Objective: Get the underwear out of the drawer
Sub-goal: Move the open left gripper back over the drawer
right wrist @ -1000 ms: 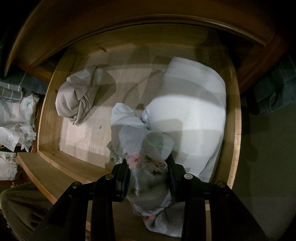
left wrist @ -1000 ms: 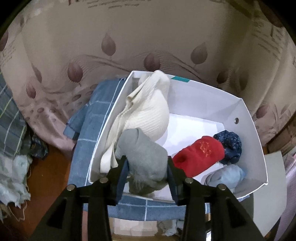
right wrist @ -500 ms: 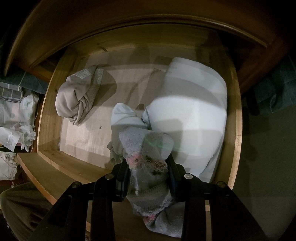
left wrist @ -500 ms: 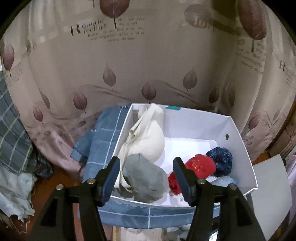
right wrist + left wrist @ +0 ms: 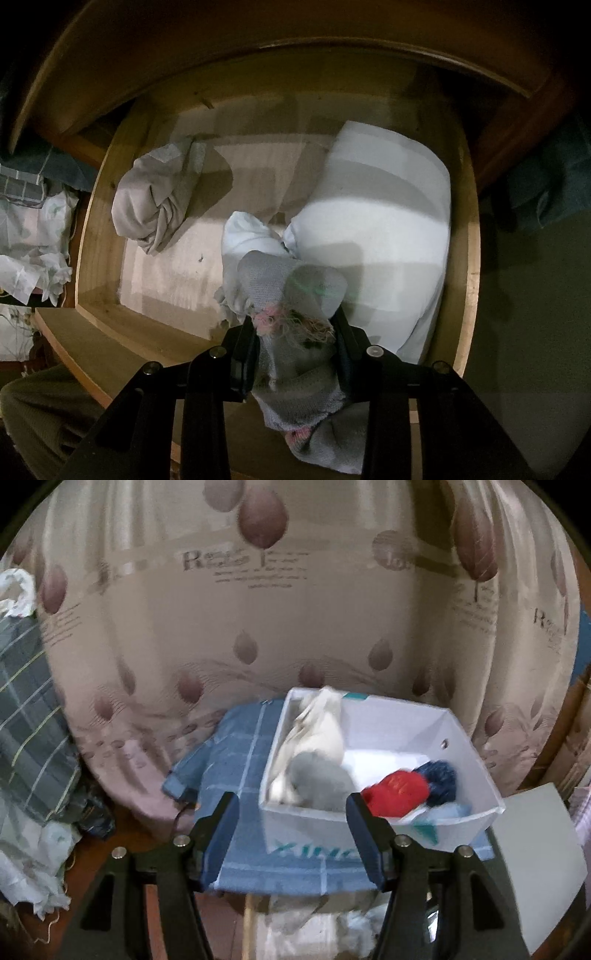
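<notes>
In the right wrist view my right gripper (image 5: 293, 332) is shut on a grey knitted underwear piece (image 5: 295, 295) with pink trim, held over the open wooden drawer (image 5: 98, 206). Inside the drawer lie a beige bundle (image 5: 155, 199), a small white bundle (image 5: 247, 236) and a large white folded cloth (image 5: 376, 221). In the left wrist view my left gripper (image 5: 291, 805) stands open and empty, back from a white box (image 5: 476, 771). That box holds a grey roll (image 5: 321, 779), a cream garment (image 5: 317, 731), a red piece (image 5: 399, 790), a navy piece (image 5: 439, 775) and a pale blue piece (image 5: 450, 810).
The white box rests on a blue checked cloth (image 5: 236, 753) in front of a leaf-print curtain (image 5: 258, 609). Plaid fabric (image 5: 26, 716) and crumpled white plastic (image 5: 22, 867) lie at the left. A white board (image 5: 535, 849) stands at the right. A sleeve (image 5: 40, 406) shows below the drawer front.
My left gripper let go of the grey roll, which now lies in the white box, and drew back and up with its jaws apart. The right gripper and its grey piece stayed still.
</notes>
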`<action>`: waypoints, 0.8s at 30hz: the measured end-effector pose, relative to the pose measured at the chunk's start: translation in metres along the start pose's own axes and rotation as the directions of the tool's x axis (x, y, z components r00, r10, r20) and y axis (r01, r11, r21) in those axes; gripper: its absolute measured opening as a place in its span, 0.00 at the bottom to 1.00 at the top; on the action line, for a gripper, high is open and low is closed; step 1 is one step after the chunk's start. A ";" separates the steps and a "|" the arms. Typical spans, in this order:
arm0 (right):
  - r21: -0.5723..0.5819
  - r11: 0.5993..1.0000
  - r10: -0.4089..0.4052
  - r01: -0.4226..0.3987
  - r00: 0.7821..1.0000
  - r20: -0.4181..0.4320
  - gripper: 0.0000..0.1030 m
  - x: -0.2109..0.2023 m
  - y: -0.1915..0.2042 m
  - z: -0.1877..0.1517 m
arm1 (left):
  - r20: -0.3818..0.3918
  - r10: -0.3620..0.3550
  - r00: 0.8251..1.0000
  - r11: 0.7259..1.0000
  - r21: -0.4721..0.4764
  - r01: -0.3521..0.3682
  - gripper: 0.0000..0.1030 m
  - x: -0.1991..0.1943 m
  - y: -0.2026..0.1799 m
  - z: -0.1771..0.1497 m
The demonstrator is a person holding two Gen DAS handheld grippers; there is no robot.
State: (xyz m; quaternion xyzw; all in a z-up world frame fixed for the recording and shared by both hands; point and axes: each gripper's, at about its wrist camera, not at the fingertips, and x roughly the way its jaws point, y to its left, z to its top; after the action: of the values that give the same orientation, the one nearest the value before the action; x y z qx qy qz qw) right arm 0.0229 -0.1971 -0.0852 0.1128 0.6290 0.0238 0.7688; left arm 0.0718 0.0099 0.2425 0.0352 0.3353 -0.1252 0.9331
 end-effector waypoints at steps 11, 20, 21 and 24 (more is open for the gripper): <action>-0.015 1.000 0.017 -0.016 0.992 0.128 0.32 -0.032 0.002 0.005 | -0.163 0.071 0.984 0.991 -0.099 -0.088 0.60 0.054 0.048 -0.119; -0.026 0.999 0.036 -0.032 0.990 0.138 0.32 -0.069 0.008 0.007 | -0.214 0.070 0.974 0.985 -0.140 -0.102 0.60 0.098 0.055 -0.171; -0.032 0.999 0.035 -0.031 0.989 0.141 0.32 -0.074 0.009 0.007 | -0.227 0.062 0.972 0.987 -0.132 -0.094 0.60 0.102 0.054 -0.174; -0.071 0.997 0.041 -0.030 0.986 0.160 0.32 -0.101 0.021 0.005 | -0.238 0.070 0.969 0.993 -0.078 -0.090 0.60 0.108 0.047 -0.182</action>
State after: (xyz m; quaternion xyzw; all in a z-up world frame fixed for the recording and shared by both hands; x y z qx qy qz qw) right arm 0.0091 -0.1957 0.0169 0.0991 0.5614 0.0499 0.8201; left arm 0.0517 0.0601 0.0321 0.0221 0.4467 -0.0675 0.8919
